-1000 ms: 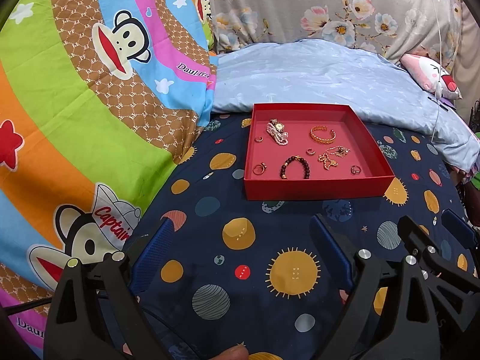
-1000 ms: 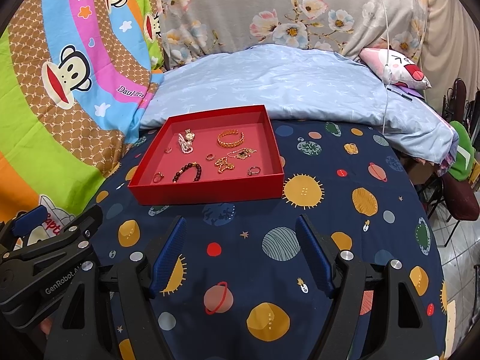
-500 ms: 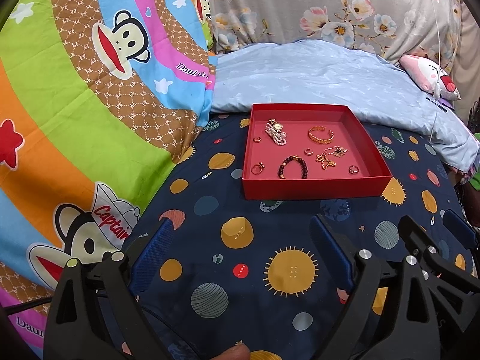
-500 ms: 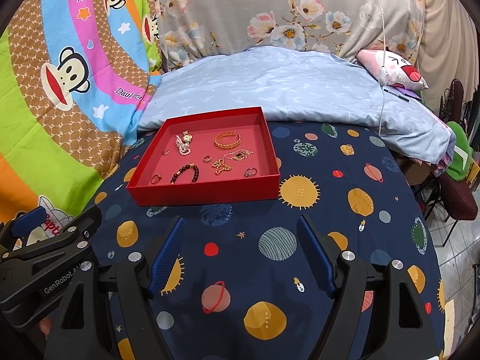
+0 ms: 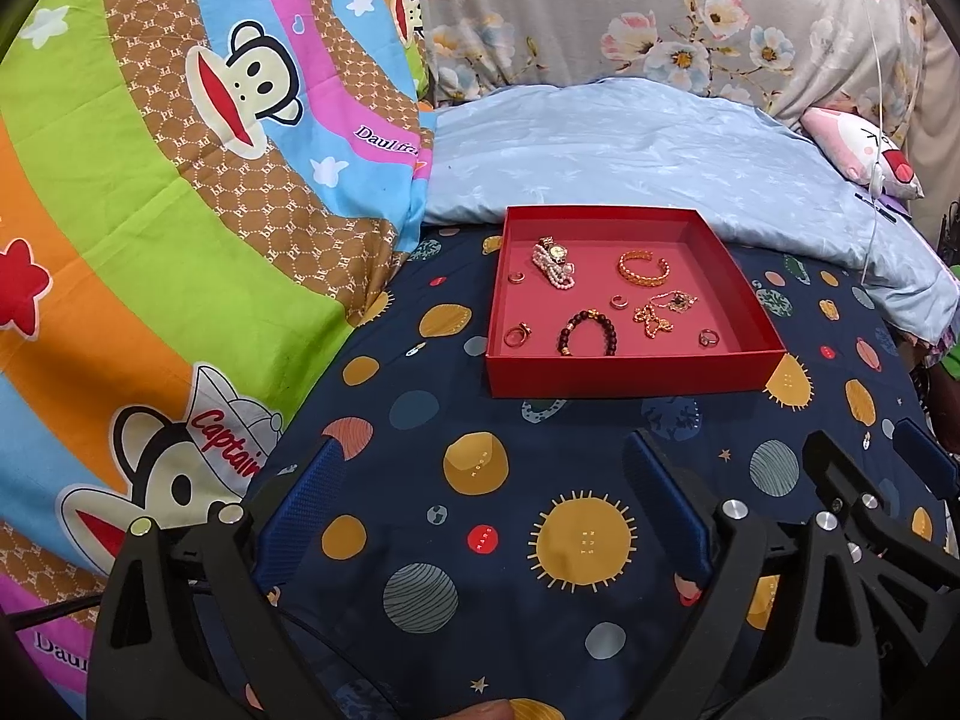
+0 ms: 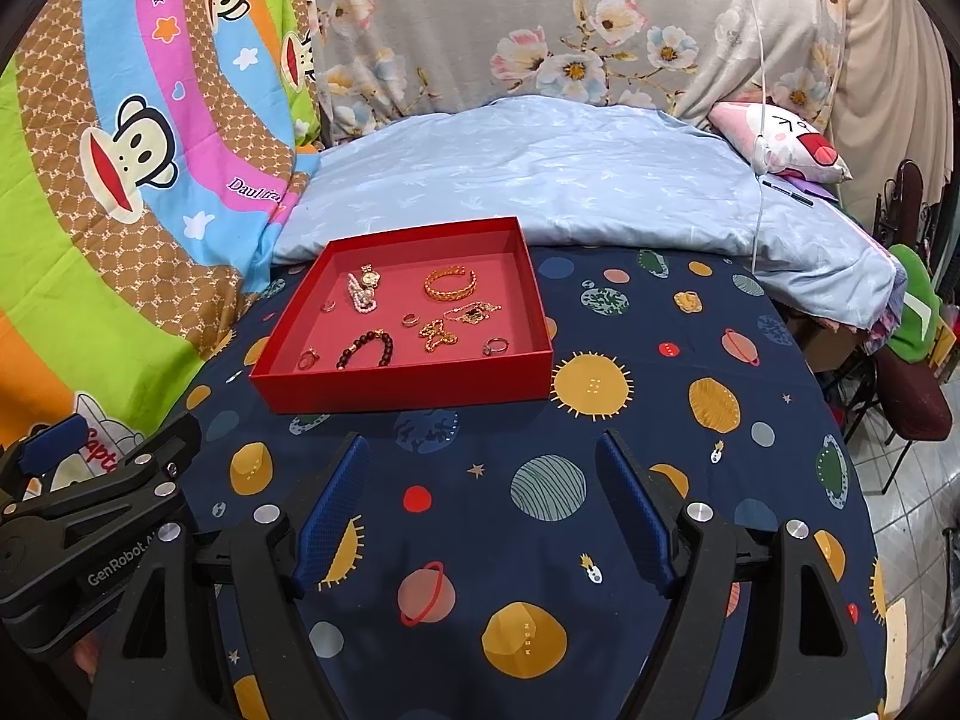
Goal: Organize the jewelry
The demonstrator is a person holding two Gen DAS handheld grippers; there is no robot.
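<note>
"Captain" & "Daulfrank" on monkey blanket (image 5: 180, 276); "GenRobot" on left gripper (image 6: 114, 516)

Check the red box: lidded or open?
Open. The shallow red cardboard box has no lid on it; its pink floor shows, with the gold cuff bracelet and dark beaded bracelet lying in plain view.

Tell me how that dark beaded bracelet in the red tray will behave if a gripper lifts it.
The dark beaded bracelet looks strung, so it would probably droop. Its round beads may slip between flat pads. It lies open-ended on the red tray, so one end could trail.
</note>
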